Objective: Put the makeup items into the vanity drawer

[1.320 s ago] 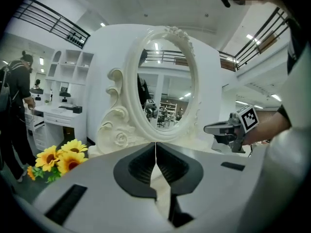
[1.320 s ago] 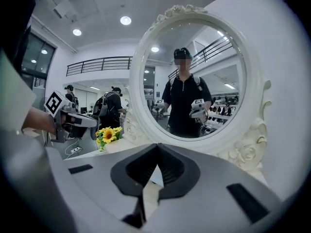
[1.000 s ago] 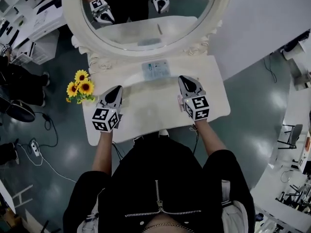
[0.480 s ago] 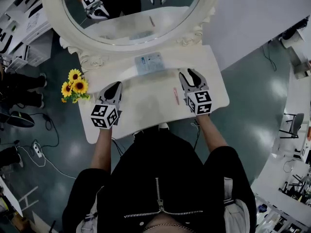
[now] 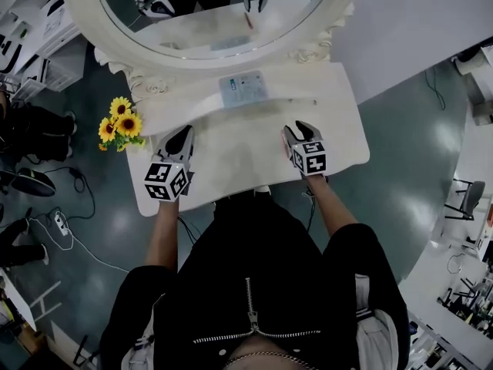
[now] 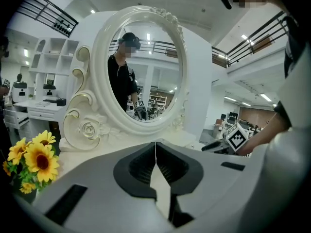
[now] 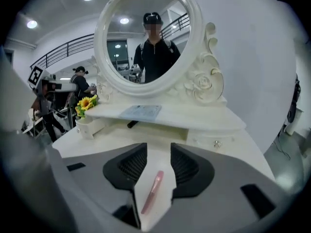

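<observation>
A slim pink makeup stick [image 7: 152, 191] lies on the white vanity top [image 5: 231, 156]. My right gripper [image 7: 159, 152] is open around it; its jaws opened from shut and have just eased slightly inward, and the pads stand clear of the stick. In the head view the right gripper [image 5: 296, 129] covers the stick. My left gripper [image 5: 185, 134] hovers over the left of the top, shut and empty, its jaws meeting in a thin line [image 6: 155, 152]. A small drawer [image 7: 90, 126] stands pulled out at the left of the upper tier. A dark slim item [image 7: 132, 124] lies under the shelf.
The oval mirror [image 5: 208, 21] rises behind the shelf, which bears a pale blue packet [image 5: 243, 89]. Sunflowers [image 5: 119, 122] stand off the table's left end. A closed drawer knob [image 7: 217, 143] sits at the right. Other people stand off to the left in the right gripper view.
The right gripper went from shut to open. The pink stick appeared on the top beside it half a second ago. The gripper then dropped over the stick. The left gripper kept still.
</observation>
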Motion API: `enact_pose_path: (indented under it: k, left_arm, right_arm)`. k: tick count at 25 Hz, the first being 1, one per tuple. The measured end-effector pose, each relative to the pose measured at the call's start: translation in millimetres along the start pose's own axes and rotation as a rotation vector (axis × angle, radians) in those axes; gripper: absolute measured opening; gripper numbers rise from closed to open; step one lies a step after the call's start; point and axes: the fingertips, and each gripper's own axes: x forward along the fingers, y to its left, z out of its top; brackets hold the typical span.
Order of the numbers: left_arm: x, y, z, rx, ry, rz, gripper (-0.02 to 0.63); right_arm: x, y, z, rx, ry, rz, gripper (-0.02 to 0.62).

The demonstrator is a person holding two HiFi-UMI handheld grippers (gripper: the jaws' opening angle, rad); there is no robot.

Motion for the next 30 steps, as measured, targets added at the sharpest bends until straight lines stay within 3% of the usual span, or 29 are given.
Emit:
enact_pose_path:
  k: [9, 16, 20, 30]
  left_arm:
    - [-16, 8, -13, -0.01, 0.019, 0.036, 0.021]
    - [-29, 15, -19, -0.016, 0.028, 0.065, 0.021]
    - [-33, 17, -19, -0.017, 0.024, 0.076, 0.021]
    - [-40, 22, -18, -0.02, 0.001, 0.1, 0.021]
  right_arm:
    - [32, 5, -92, 0.022, 0.262, -0.009, 0.152]
    - [31, 1, -106, 0.108, 0.316, -0.039, 0.118]
    - [33, -1, -109, 0.097, 0.34, -0.059, 0.052]
    - [31, -1, -101, 0.103, 0.287, -0.033, 0.049]
